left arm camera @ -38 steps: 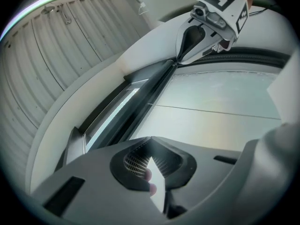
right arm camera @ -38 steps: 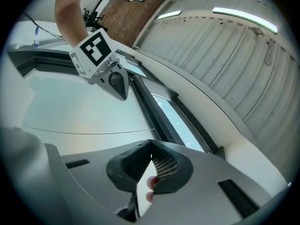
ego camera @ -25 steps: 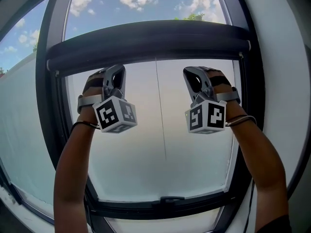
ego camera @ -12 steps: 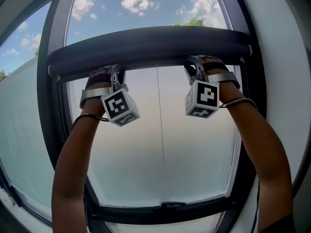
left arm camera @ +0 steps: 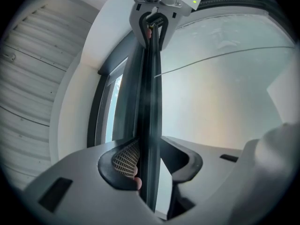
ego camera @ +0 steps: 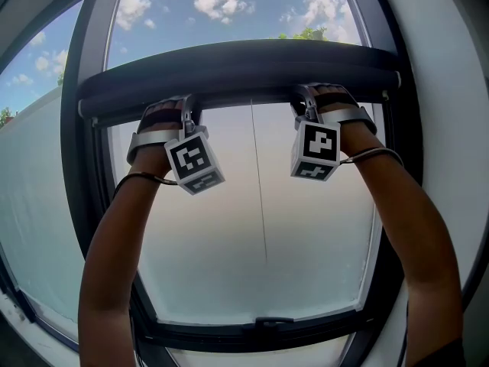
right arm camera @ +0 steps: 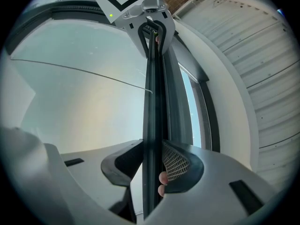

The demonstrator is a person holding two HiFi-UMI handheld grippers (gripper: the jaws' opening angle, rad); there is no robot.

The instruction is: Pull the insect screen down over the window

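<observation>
The insect screen's dark pull bar (ego camera: 244,71) runs across the window, with sky above it and a pale hazy pane below. My left gripper (ego camera: 186,107) reaches up to the bar's left part and my right gripper (ego camera: 306,98) to its right part. In the left gripper view the bar (left arm camera: 151,102) runs between the jaws of the left gripper (left arm camera: 151,146). Its jaws are opening and the meshed pad (left arm camera: 125,158) lies close beside the bar. In the right gripper view the bar (right arm camera: 153,93) likewise passes through the opening jaws of the right gripper (right arm camera: 152,146).
A thin cord (ego camera: 260,189) hangs from the middle of the bar. The dark window frame (ego camera: 76,167) borders the pane, with a catch (ego camera: 271,323) on its bottom rail. A white wall (ego camera: 451,90) stands at the right. Each gripper view shows the other gripper at the bar's far end.
Both grippers have risen from below the bar up to it. Their jaws now stand around the bar. The marker cubes have tilted.
</observation>
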